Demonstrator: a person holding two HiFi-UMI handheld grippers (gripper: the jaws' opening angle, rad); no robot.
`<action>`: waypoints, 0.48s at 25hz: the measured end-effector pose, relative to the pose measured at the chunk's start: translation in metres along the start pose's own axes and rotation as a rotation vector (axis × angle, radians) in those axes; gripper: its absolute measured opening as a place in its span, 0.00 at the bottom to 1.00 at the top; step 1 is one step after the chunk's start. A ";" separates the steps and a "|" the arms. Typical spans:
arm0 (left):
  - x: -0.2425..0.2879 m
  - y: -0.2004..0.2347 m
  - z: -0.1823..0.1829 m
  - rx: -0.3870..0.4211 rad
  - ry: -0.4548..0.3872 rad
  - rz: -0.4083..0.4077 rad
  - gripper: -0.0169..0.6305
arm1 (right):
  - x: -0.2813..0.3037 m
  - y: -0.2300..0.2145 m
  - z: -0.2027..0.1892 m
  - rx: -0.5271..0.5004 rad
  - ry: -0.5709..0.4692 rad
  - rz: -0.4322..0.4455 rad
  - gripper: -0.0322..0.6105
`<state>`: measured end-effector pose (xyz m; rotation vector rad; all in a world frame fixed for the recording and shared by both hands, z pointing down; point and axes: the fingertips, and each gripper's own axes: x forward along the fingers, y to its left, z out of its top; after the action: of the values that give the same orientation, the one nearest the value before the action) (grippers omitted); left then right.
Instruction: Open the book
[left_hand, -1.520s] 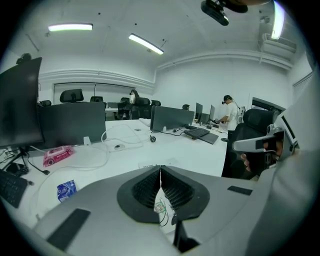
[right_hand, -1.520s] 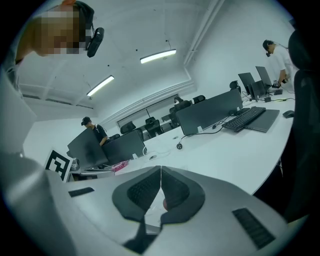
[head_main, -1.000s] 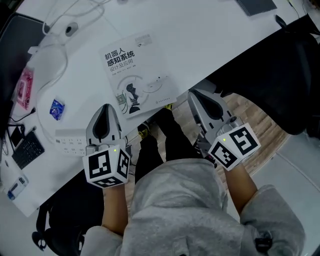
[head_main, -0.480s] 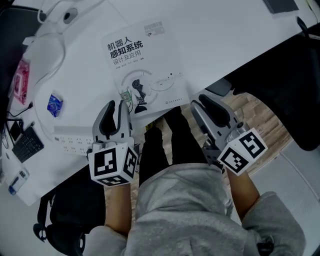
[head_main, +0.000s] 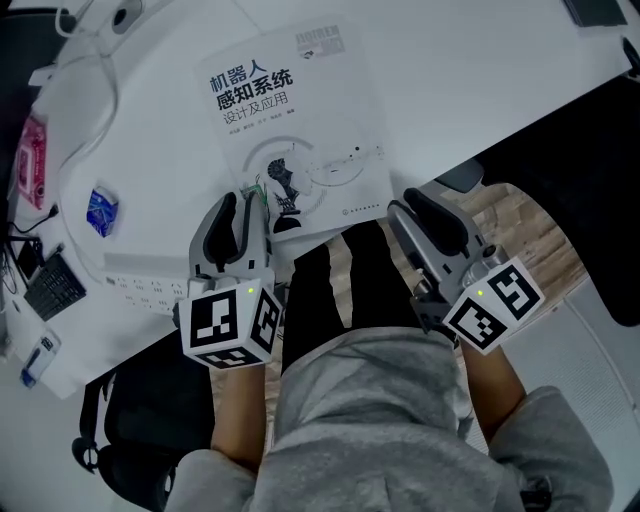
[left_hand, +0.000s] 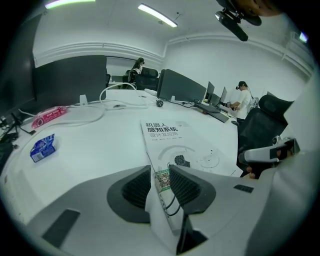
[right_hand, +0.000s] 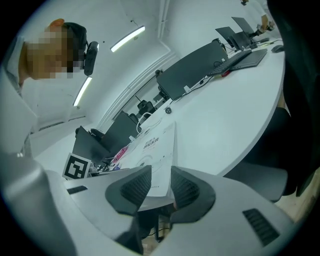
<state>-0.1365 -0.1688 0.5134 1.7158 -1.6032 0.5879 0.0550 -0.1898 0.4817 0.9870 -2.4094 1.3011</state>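
Observation:
A closed white book (head_main: 295, 130) with black title print lies on the white table (head_main: 450, 90), its near edge at the table's rim. My left gripper (head_main: 243, 207) stands at the book's near left corner. Its jaws are opening, and in the left gripper view that corner (left_hand: 161, 180) sits between the left gripper's (left_hand: 160, 172) pads without being pressed. My right gripper (head_main: 418, 205) hovers just off the table edge by the book's near right corner. In the right gripper view the right gripper (right_hand: 161, 176) has its jaws apart, with the book (right_hand: 159, 150) seen beyond the gap.
A white power strip (head_main: 140, 285) lies left of the left gripper, with a blue packet (head_main: 100, 213) and a pink packet (head_main: 30, 165) farther left. White cables (head_main: 90, 90) loop at the back left. A keyboard (head_main: 45, 285) sits at the left edge. Monitors (left_hand: 182, 86) and seated people fill the background.
Both grippers have sunk toward the book's near edge. The left jaws, shut a second ago, have spread around the book's corner.

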 end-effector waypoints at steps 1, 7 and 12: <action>0.002 0.000 -0.001 -0.001 0.005 -0.002 0.21 | 0.001 -0.001 -0.002 0.014 0.006 0.002 0.25; 0.007 0.000 -0.003 -0.029 0.019 -0.022 0.21 | 0.011 -0.007 -0.018 0.046 0.051 0.005 0.25; 0.007 0.000 -0.003 -0.040 0.045 -0.020 0.21 | 0.012 -0.009 -0.026 0.091 0.080 0.020 0.25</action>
<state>-0.1352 -0.1711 0.5210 1.6755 -1.5548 0.5776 0.0492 -0.1775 0.5082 0.9179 -2.3254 1.4397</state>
